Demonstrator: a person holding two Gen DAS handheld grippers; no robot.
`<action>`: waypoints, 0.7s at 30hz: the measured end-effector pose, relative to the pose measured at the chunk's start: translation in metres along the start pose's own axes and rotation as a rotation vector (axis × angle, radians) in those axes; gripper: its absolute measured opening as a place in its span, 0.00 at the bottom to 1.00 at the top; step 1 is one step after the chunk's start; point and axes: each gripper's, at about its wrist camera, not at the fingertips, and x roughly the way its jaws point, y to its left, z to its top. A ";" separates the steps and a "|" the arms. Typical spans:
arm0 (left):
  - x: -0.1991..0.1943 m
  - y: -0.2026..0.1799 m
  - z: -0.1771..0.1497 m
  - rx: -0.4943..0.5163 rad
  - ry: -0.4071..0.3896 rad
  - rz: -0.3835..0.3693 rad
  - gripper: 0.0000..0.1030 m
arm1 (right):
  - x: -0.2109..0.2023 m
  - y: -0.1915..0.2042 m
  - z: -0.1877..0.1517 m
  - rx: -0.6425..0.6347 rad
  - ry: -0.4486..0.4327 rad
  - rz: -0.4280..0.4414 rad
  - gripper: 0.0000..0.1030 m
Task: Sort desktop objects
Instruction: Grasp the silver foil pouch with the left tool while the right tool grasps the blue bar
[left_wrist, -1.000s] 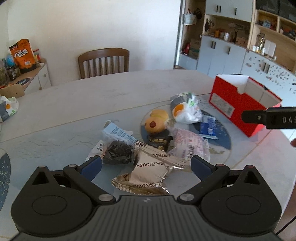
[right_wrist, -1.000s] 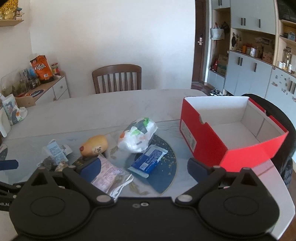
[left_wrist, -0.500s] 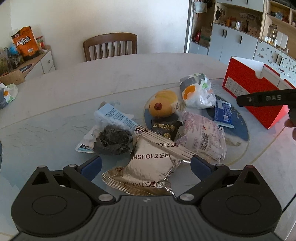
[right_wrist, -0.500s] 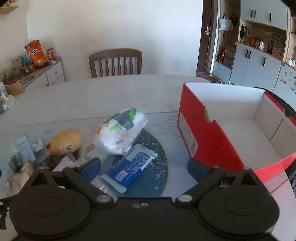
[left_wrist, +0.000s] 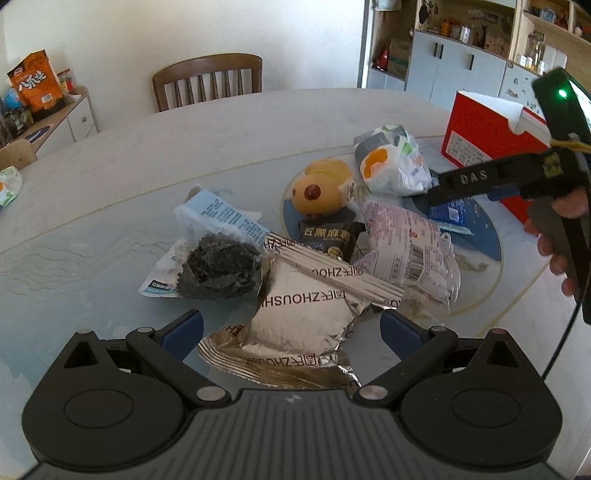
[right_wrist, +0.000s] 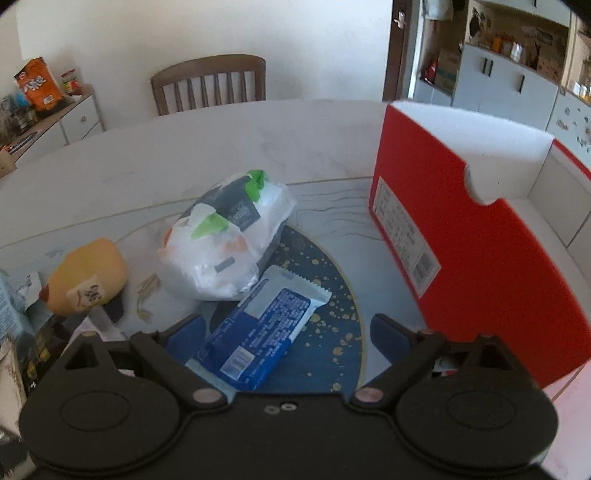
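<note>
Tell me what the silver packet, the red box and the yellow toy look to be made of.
Silver packet: metallised foil film, shiny and creased, with crimped seams and bright reflections.
Red box: probably cardboard, matte red outside, white inside, with a cut thumb notch and a printed label.
Yellow toy: seemingly plush fabric, soft, rounded and dull, with a sewn-on tag showing in the right wrist view.

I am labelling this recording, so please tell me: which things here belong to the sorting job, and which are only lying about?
Job:
silver packet
blue wrapper
white bag
yellow bun
pink packet
red box
left tool
right tool

Lying about:
wooden chair
orange snack bag
side cabinet
</note>
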 end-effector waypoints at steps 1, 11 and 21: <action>0.001 0.000 -0.001 0.003 0.004 -0.001 0.99 | 0.003 0.002 0.001 -0.006 0.008 -0.011 0.93; 0.004 -0.005 0.003 0.031 0.005 -0.033 0.82 | 0.017 0.002 0.000 0.005 0.043 -0.023 0.83; 0.007 -0.006 0.001 0.035 0.034 -0.060 0.61 | 0.012 -0.014 -0.006 -0.064 0.016 0.025 0.63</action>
